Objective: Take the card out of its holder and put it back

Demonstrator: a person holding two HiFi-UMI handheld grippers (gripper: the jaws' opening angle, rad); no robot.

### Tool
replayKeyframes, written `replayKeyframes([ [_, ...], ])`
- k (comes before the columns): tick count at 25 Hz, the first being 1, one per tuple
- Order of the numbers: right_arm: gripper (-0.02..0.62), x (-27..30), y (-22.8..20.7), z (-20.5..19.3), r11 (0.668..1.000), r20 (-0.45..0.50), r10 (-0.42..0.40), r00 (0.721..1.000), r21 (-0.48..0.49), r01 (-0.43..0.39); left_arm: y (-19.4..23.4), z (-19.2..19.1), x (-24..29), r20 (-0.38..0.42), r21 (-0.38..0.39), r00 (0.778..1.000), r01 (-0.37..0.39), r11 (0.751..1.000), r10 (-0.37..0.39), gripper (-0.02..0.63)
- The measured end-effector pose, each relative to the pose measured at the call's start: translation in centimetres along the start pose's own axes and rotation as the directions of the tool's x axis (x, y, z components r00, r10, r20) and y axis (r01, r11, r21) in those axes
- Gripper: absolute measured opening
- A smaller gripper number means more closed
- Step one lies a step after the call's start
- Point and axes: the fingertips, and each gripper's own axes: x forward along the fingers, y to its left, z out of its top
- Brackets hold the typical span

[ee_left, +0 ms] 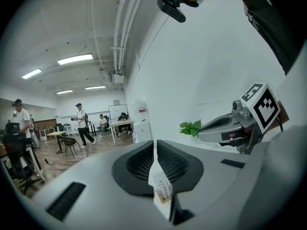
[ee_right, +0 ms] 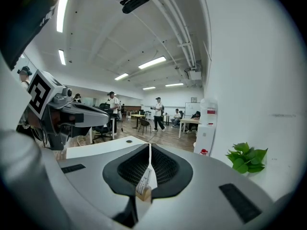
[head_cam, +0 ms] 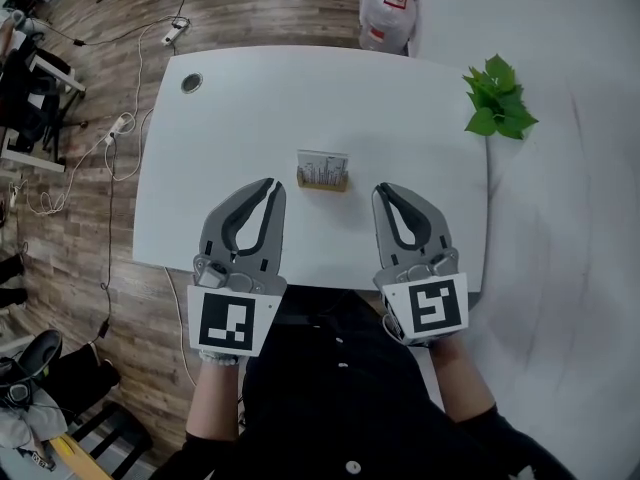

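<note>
— Table (head_cam: 240,108), white, fills the head view. What do the gripper views add?
— A long room beyond it, with people (ee_right: 157,110) walking and sitting. The head view shows none of them.
— And the tools?
— Over the near edge, the left gripper (head_cam: 268,186) and right gripper (head_cam: 384,192) are each clenched on nothing, pads meeting in a thin seam.
— That plant (head_cam: 497,98)?
— At the table's right edge, base hidden under its leaves.
— The card?
— The card (head_cam: 322,168) stands upright in its wooden holder (head_cam: 322,183) mid-table, just beyond the two tips. Its long axis runs along the near edge. The print is too small to read, and each gripper's own jaws partly hide it.
</note>
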Motion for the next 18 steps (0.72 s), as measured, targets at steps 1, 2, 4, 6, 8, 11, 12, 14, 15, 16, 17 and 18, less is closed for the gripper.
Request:
replayKeyframes([
  [1, 0.048, 0.2, 0.0, -0.2, 1.0, -0.008, 0.0, 1.0, 0.002, 0.0, 0.0, -0.2, 0.3, -0.005, -0.003, 1.0, 0.005, 1.0, -0.005, 0.015],
  [2, 0.048, 0.4, 0.0, -0.4, 1.0, -0.019, -0.001, 1.0, 0.006, 0.001, 0.1, -0.5, 0.5, -0.01, -0.006, 1.0, 0.01, 1.0, -0.01, 0.015],
  [4, 0.048, 0.9, -0.1, -1.0, 1.0, -0.031, -0.009, 0.999, 0.015, 0.01, 0.1, -1.1, 1.1, -0.02, -0.012, 1.0, 0.023, 1.0, -0.023, 0.015],
  [6, 0.048, 1.4, -0.2, -1.6, 0.999, -0.038, -0.019, 0.999, 0.026, 0.02, 0.2, -1.8, 1.6, -0.031, -0.02, 0.999, 0.036, 0.999, -0.037, 0.017],
  [8, 0.048, 2.1, -0.2, -2.2, 0.999, -0.052, -0.022, 0.998, 0.035, 0.024, 0.4, -2.5, 2.2, -0.043, -0.03, 0.998, 0.047, 0.998, -0.048, 0.017],
  [11, 0.048, 3.1, 0.2, -3.1, 0.999, -0.091, -0.011, 0.996, 0.037, 0.015, 0.7, -3.6, 3.1, -0.06, -0.046, 0.996, 0.062, 0.997, -0.065, 0.017],
  [12, 0.048, 3.4, 0.3, -3.4, 0.999, -0.107, -0.004, 0.994, 0.037, 0.008, 0.7, -4.0, 3.5, -0.066, -0.051, 0.995, 0.07, 0.996, -0.073, 0.018],
  [14, 0.048, 4.1, 0.5, -4.1, 0.999, -0.128, 0.003, 0.992, 0.04, 0.002, 0.7, -4.9, 4.2, -0.082, -0.056, 0.992, 0.088, 0.995, -0.092, 0.045],
  [15, 0.049, 4.4, 0.5, -4.5, 0.999, -0.136, 0.004, 0.991, 0.045, 0.002, 0.6, -5.4, 4.5, -0.092, -0.055, 0.991, 0.095, 0.994, -0.1, 0.061],
  [16, 0.049, 4.7, 0.5, -4.9, 0.999, -0.143, 0.005, 0.99, 0.052, 0.003, 0.5, -5.9, 4.9, -0.103, -0.057, 0.989, 0.101, 0.993, -0.107, 0.068],
  [17, 0.049, 5.0, 0.5, -5.2, 0.998, -0.151, 0.005, 0.989, 0.059, 0.004, 0.5, -6.4, 5.2, -0.112, -0.063, 0.987, 0.108, 0.992, -0.114, 0.074],
  [18, 0.049, 5.3, 0.5, -5.5, 0.998, -0.158, 0.005, 0.987, 0.065, 0.005, 0.5, -6.9, 5.5, -0.119, -0.068, 0.985, 0.115, 0.991, -0.123, 0.081],
])
